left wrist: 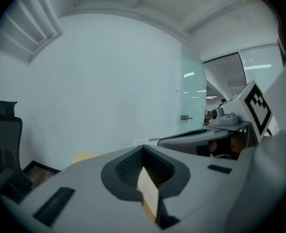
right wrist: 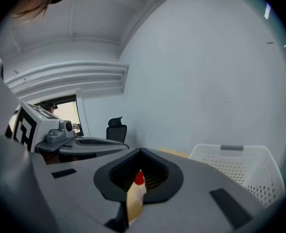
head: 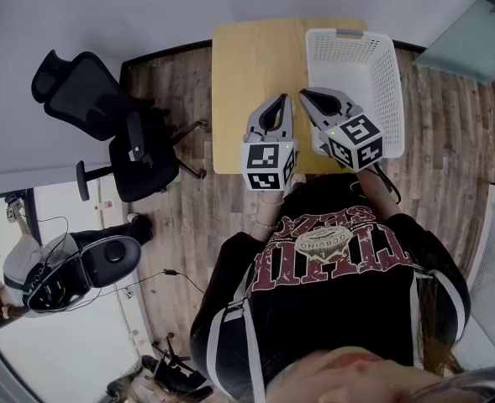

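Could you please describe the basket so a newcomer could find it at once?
Find the small wooden table against the white wall. On its right half, just beyond the right gripper, sits the basket: white plastic, open-topped, its walls full of holes, unlike the black office chair left of the table.

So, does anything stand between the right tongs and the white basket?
Nothing visible does. The right tongs, shut, hang over the wooden table near its front edge. The white basket lies just ahead to their right, with only open air between.
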`<action>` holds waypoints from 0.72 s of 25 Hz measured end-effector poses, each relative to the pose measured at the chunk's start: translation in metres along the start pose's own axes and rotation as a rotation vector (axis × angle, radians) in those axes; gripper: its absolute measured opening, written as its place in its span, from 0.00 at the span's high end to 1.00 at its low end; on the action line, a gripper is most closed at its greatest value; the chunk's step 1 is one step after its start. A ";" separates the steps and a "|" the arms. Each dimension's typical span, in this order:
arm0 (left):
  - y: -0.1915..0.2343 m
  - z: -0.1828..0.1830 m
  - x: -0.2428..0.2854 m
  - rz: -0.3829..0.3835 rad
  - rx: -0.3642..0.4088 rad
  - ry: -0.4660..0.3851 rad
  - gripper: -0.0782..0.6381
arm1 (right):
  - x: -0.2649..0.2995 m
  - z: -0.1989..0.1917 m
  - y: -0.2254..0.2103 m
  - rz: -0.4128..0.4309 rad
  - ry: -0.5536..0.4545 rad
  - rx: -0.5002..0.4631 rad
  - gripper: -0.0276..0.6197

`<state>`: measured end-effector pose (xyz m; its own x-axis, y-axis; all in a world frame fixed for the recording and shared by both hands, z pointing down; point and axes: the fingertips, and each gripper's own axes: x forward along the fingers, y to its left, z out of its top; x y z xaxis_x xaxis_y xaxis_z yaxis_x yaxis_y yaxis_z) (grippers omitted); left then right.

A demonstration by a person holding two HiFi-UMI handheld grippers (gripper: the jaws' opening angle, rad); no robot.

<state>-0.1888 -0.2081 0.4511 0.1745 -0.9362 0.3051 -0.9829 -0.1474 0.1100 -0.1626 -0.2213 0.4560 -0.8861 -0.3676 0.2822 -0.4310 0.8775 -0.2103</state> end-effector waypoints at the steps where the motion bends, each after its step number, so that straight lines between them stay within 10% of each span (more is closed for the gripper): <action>1: 0.000 0.000 0.000 0.000 0.000 0.000 0.82 | 0.000 -0.001 0.000 0.002 0.003 0.001 0.93; 18: 0.000 -0.007 0.004 0.009 0.002 0.016 0.82 | -0.004 -0.009 -0.007 0.001 0.022 0.026 0.93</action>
<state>-0.1876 -0.2098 0.4589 0.1668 -0.9323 0.3208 -0.9845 -0.1399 0.1053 -0.1548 -0.2233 0.4647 -0.8827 -0.3598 0.3024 -0.4348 0.8693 -0.2349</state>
